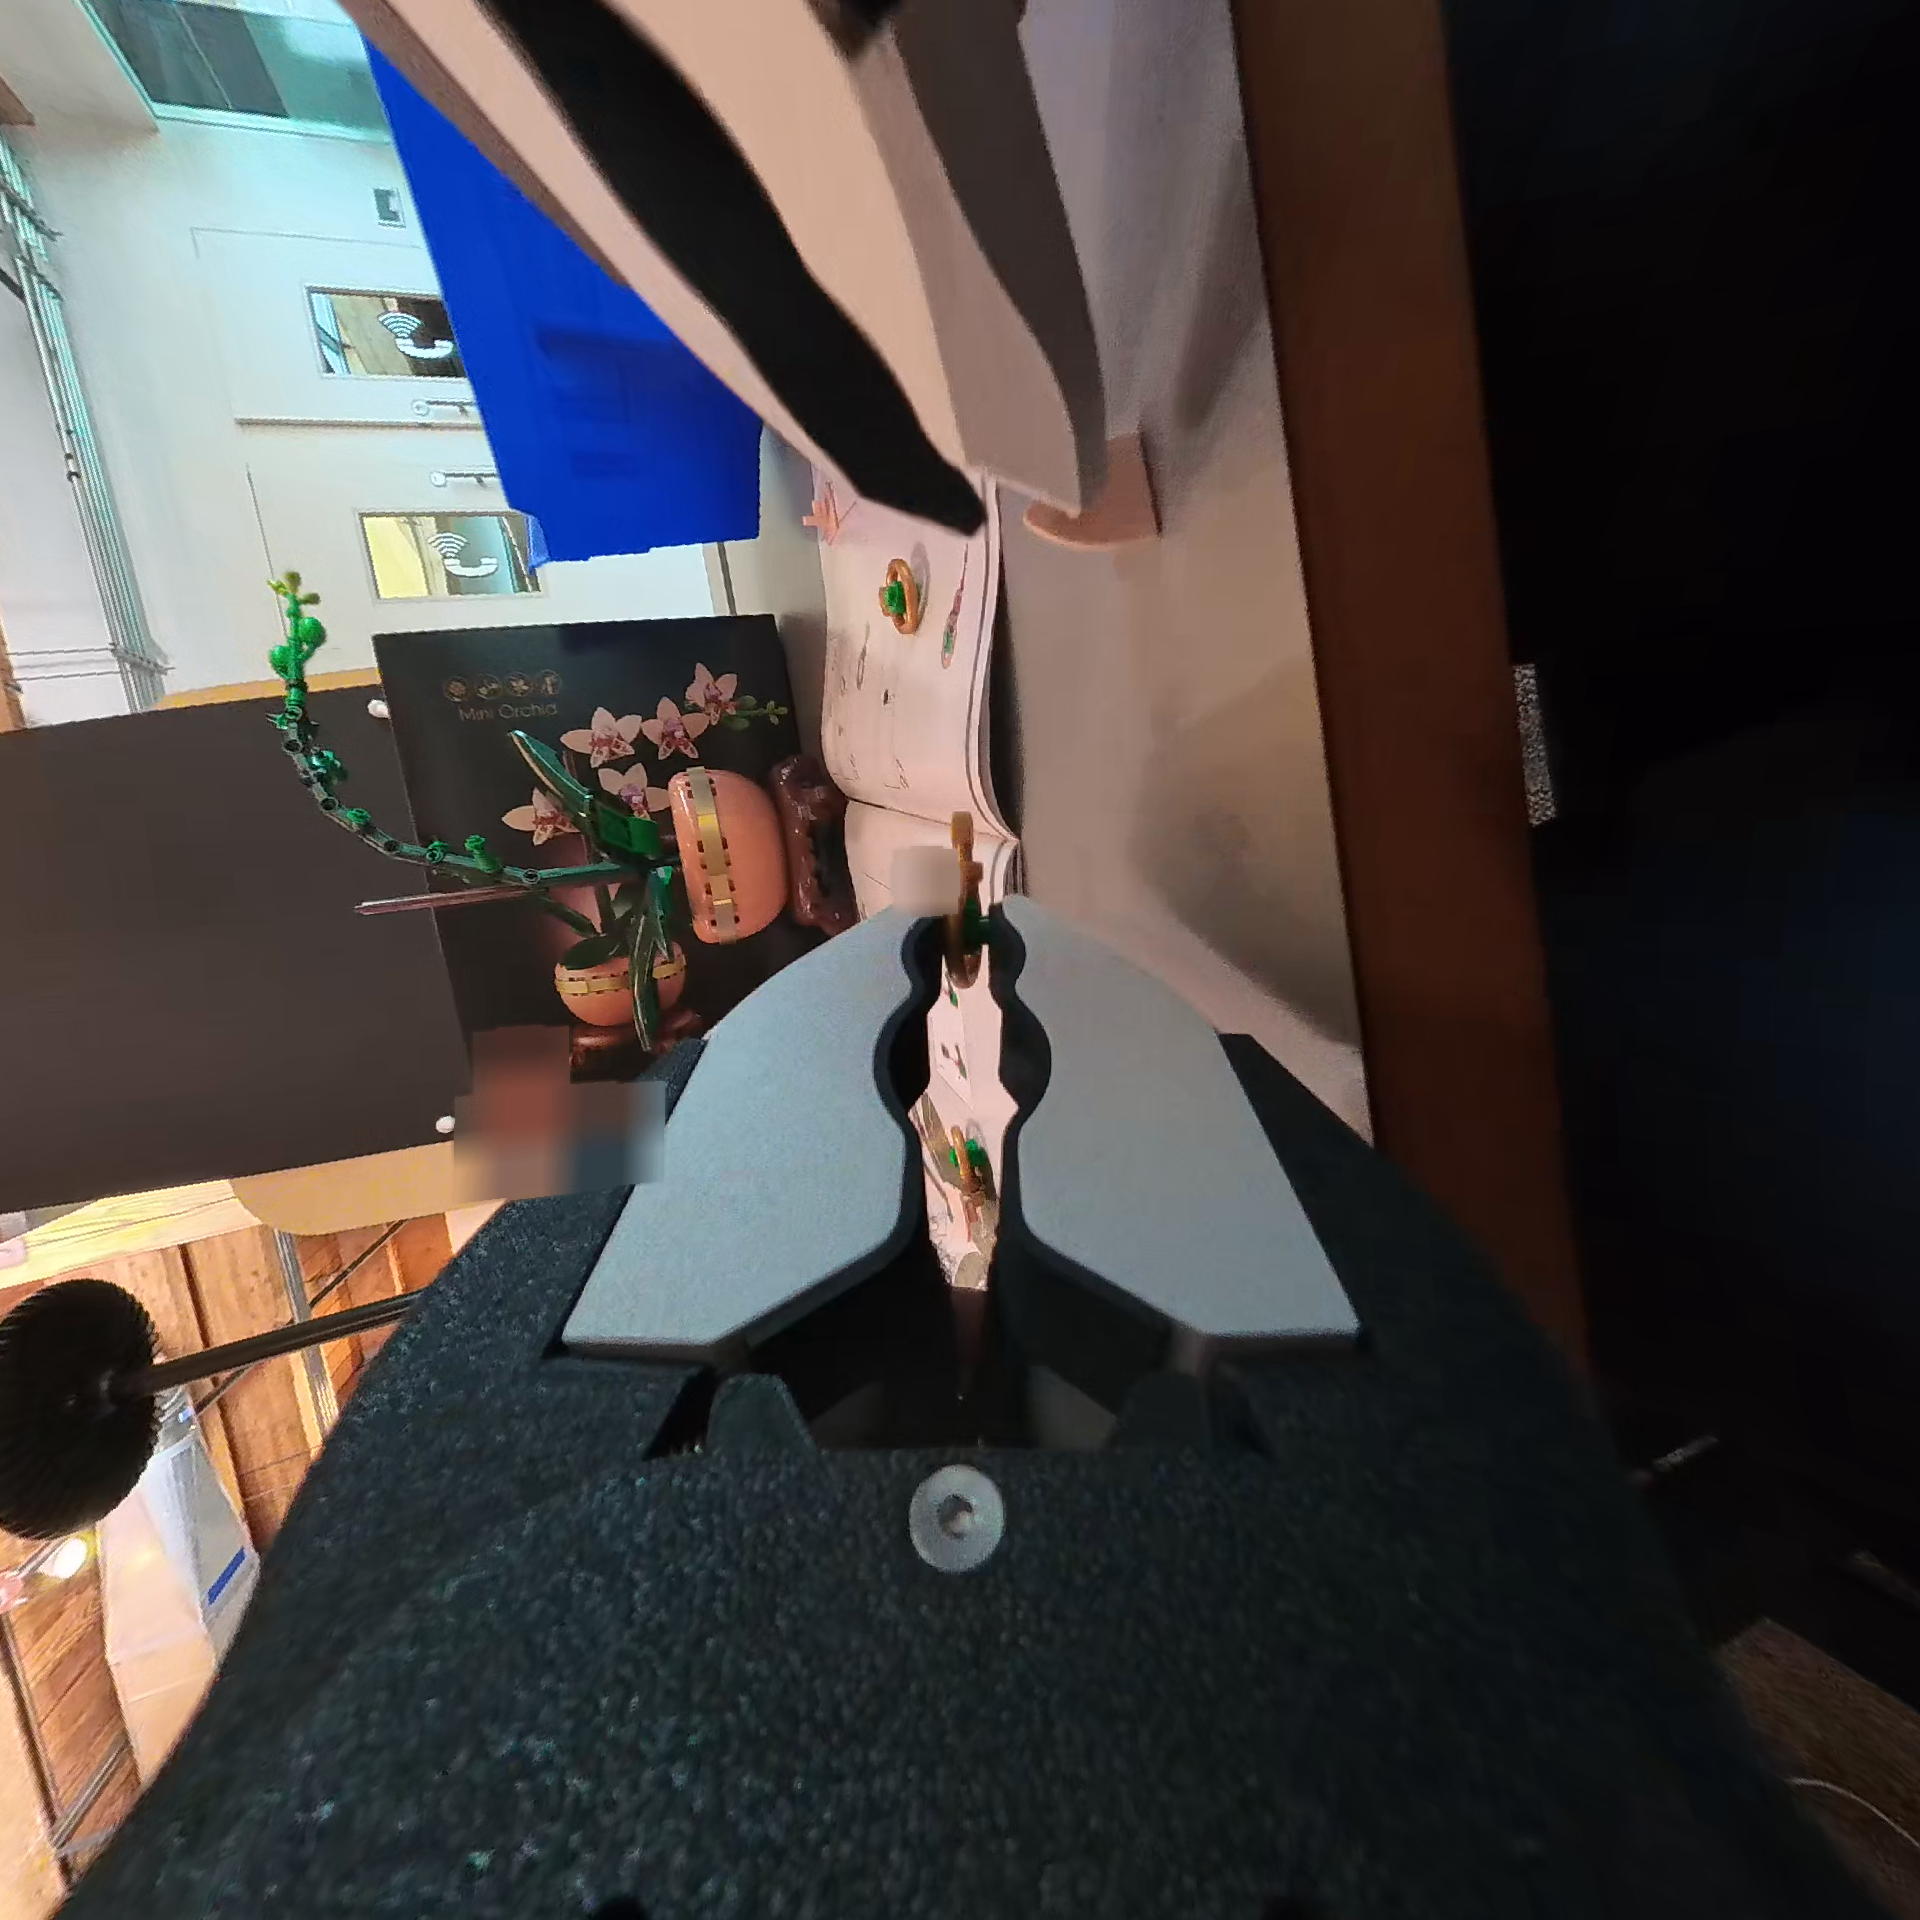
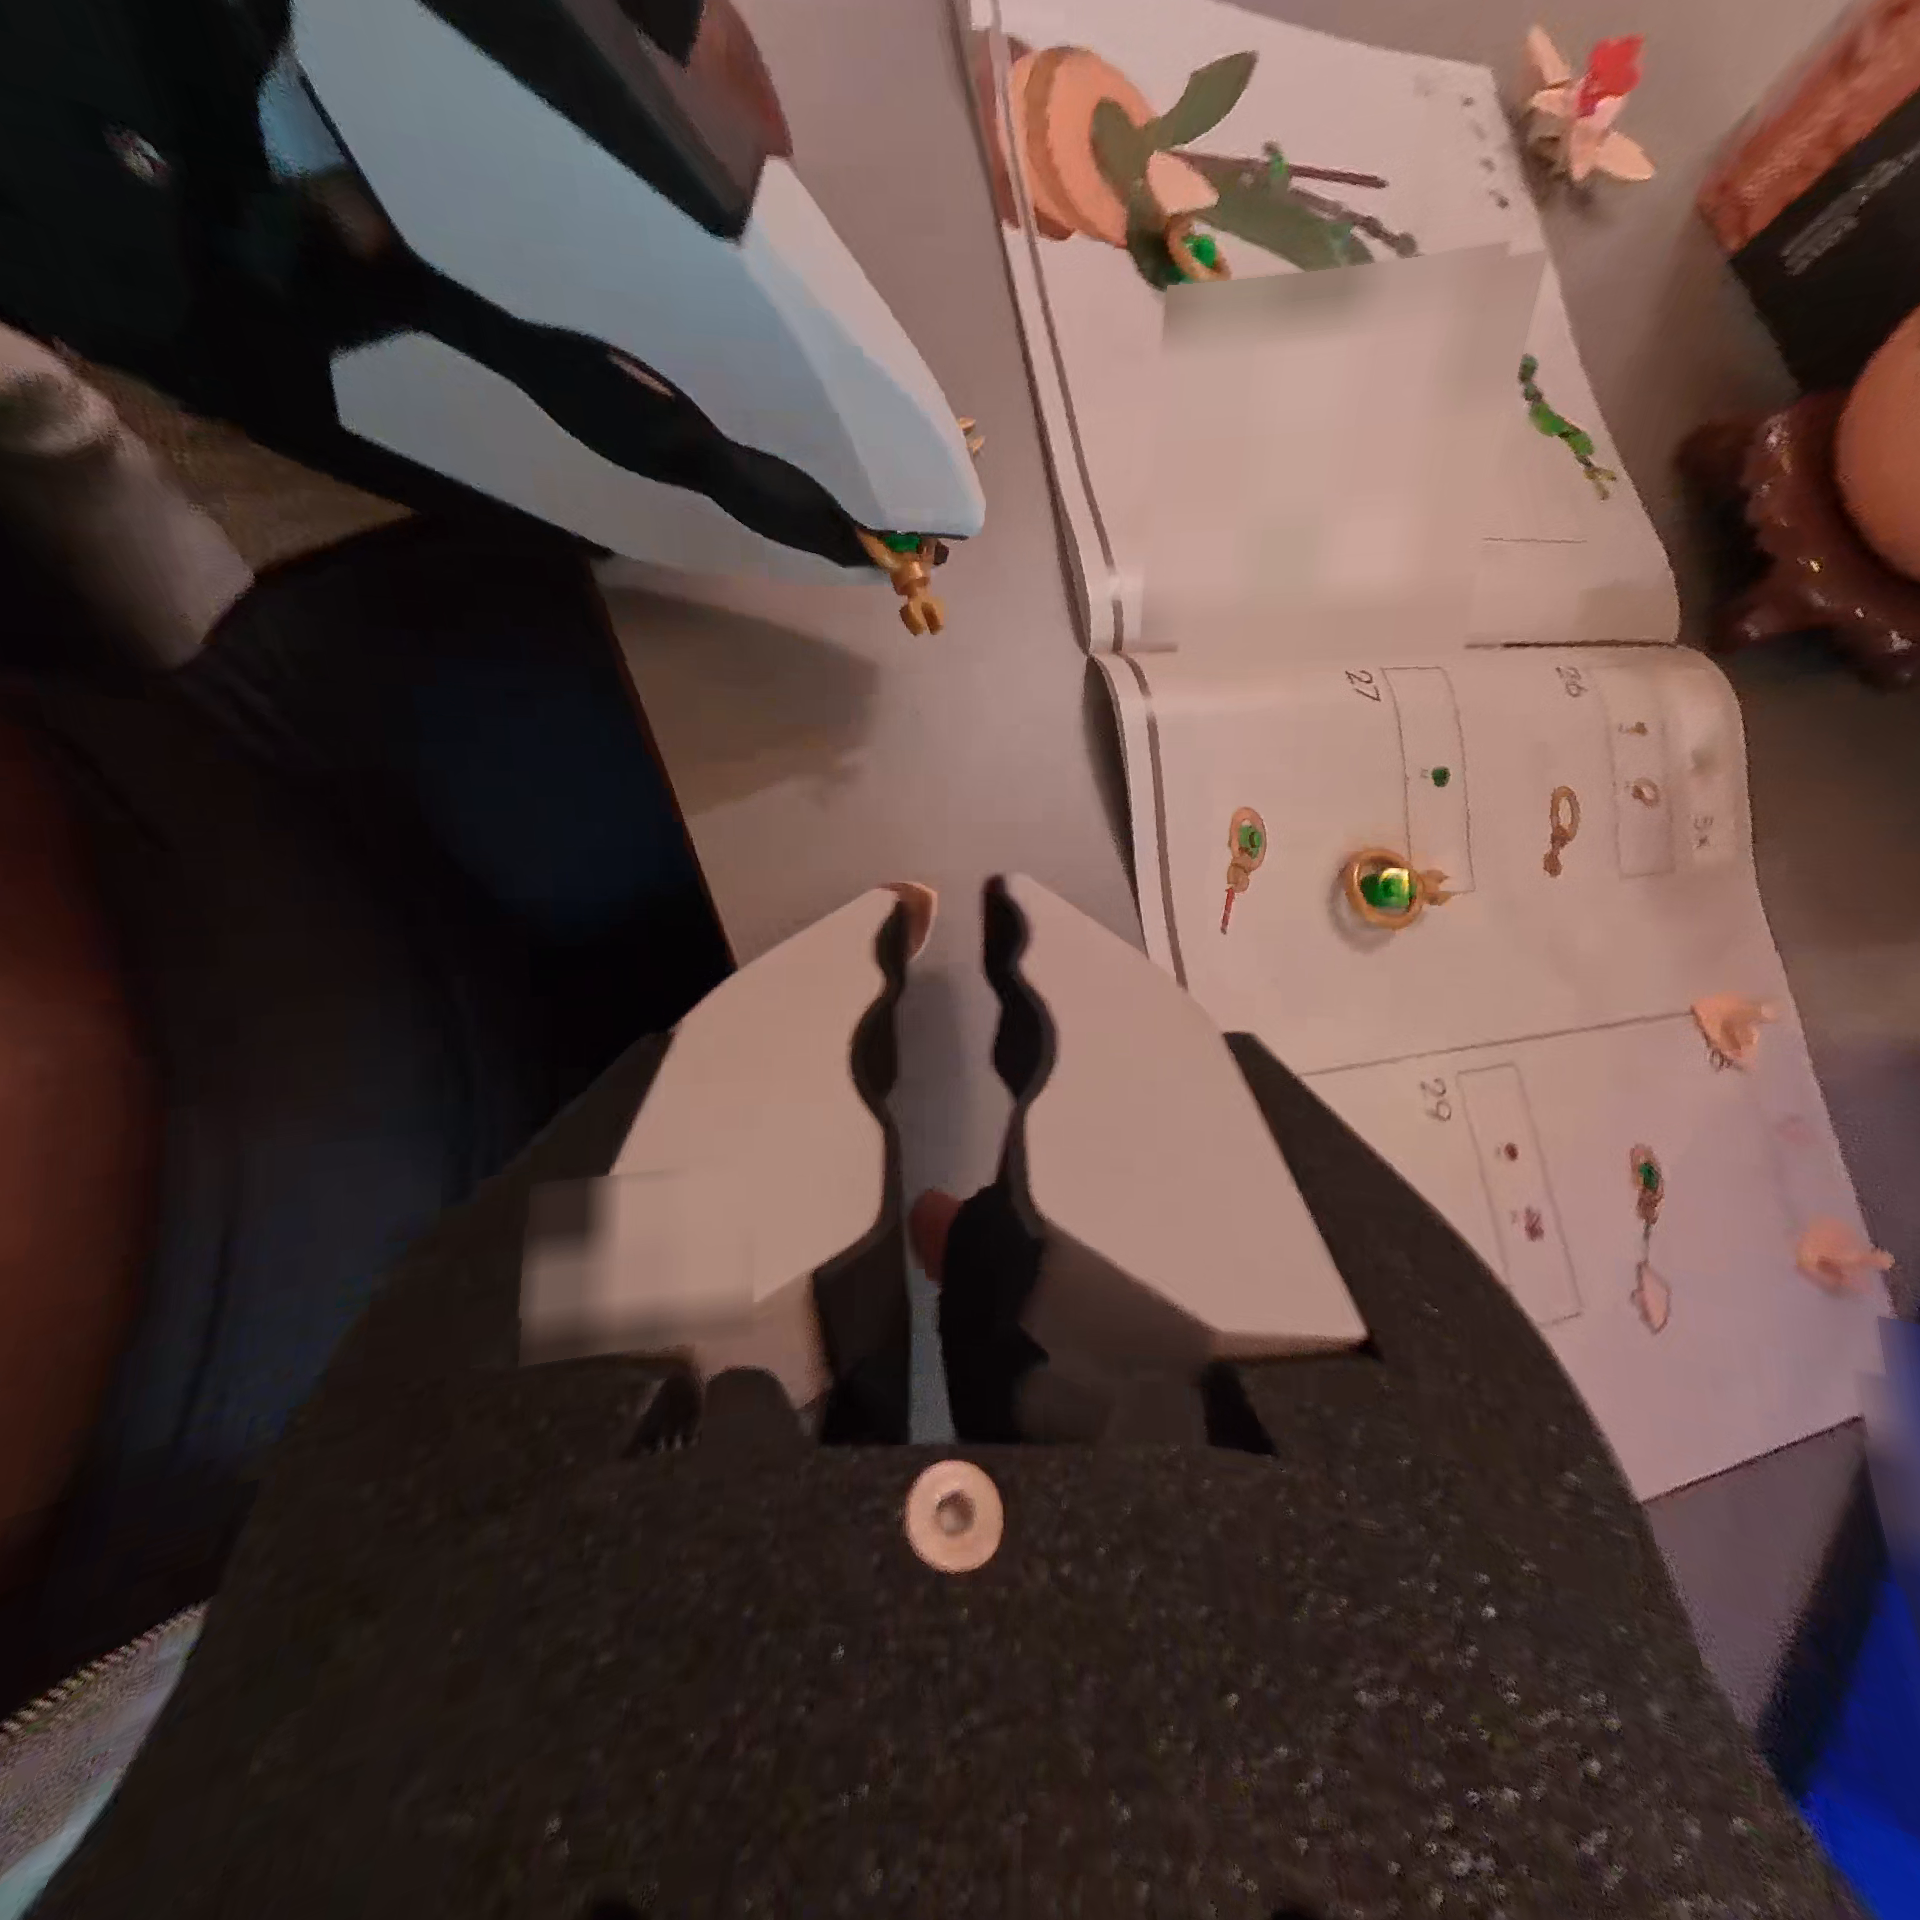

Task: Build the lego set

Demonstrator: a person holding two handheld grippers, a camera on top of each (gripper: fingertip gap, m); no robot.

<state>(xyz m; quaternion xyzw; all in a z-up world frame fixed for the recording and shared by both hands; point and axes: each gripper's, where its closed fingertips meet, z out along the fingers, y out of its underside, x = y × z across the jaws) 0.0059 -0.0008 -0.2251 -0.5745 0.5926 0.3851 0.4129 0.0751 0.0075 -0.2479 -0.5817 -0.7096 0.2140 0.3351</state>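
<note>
The small gold ring piece with a green stud (image 1: 961,930) sits pinched at the tips of the left gripper (image 1: 964,925), lifted above the grey table (image 2: 935,727) near the open instruction booklet (image 2: 1455,1039). The right gripper (image 2: 958,914) holds a pale pink petal piece (image 2: 914,909) against one fingertip, its jaws nearly closed. A matching ring assembly (image 2: 1382,886) lies on the booklet. Judging by this, the flower sub-assembly is in hand; next, the petal must be lined up with the gold clip and pressed on.

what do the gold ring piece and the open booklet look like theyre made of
Gold ring piece: seemingly hard plastic with a metallic gold finish, showing bright glints, and a glossy green stud in its centre. Booklet: matte white paper; its pages curl at the spine.
</note>
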